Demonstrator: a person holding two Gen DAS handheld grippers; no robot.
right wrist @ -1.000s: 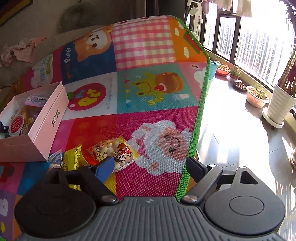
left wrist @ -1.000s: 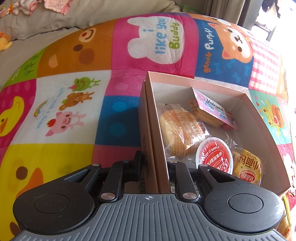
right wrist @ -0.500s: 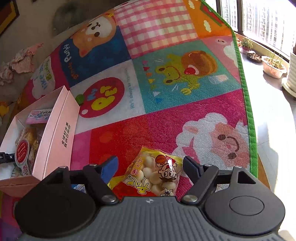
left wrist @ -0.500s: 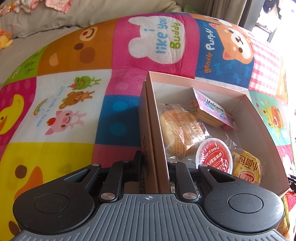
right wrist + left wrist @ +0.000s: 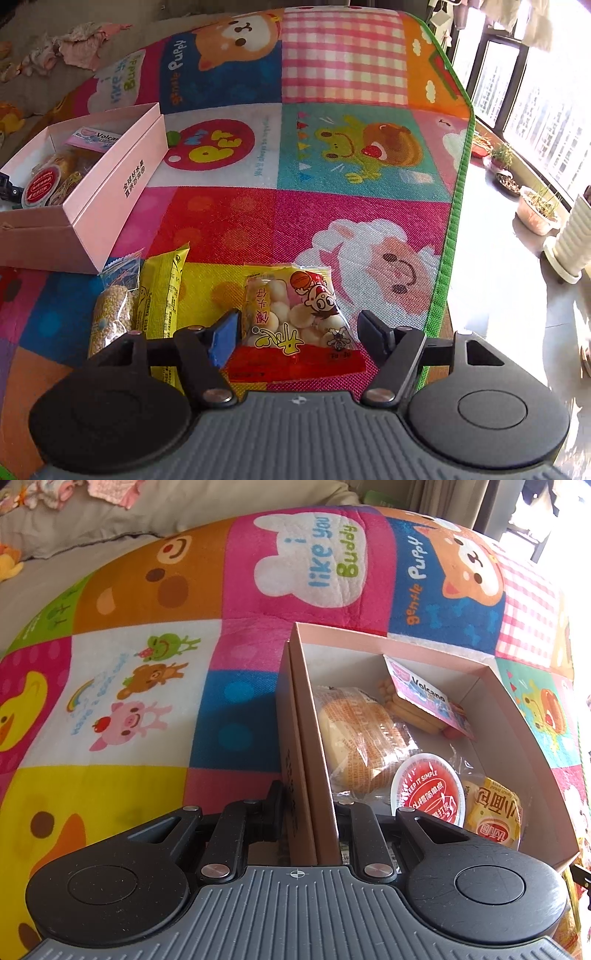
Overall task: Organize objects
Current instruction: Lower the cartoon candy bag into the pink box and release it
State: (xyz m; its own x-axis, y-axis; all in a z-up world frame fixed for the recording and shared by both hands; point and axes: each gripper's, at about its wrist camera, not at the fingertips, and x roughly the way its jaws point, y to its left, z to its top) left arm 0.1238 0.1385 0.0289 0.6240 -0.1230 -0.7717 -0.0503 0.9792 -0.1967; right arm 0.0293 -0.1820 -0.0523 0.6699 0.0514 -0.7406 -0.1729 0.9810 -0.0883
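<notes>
A pink cardboard box (image 5: pixel 388 642) lies on the cartoon play mat, and my left gripper (image 5: pixel 308 801) is shut on its near left wall. Inside are a wrapped bun (image 5: pixel 354 731), a red-lidded cup (image 5: pixel 428 790), a yellow bread packet (image 5: pixel 491 808) and a "Volcano" biscuit pack (image 5: pixel 424 694). In the right wrist view the box (image 5: pixel 110 192) sits at the left. My right gripper (image 5: pixel 301 325) is low over the mat and straddles a bag of round white biscuits (image 5: pixel 291 310). Its jaws stand apart, the blue left pad at the bag's edge and the right finger a little off it.
A yellow snack packet (image 5: pixel 162 295) and a clear bag of grain bar (image 5: pixel 114 306) lie left of the biscuit bag, just in front of the box. The mat's green edge (image 5: pixel 454 221) runs along the right, with bare floor, plant pots (image 5: pixel 535 214) and windows beyond.
My right gripper has swung down and over to the biscuit bag, which now lies between its fingers, and its jaws have narrowed. The left gripper and the box have not moved.
</notes>
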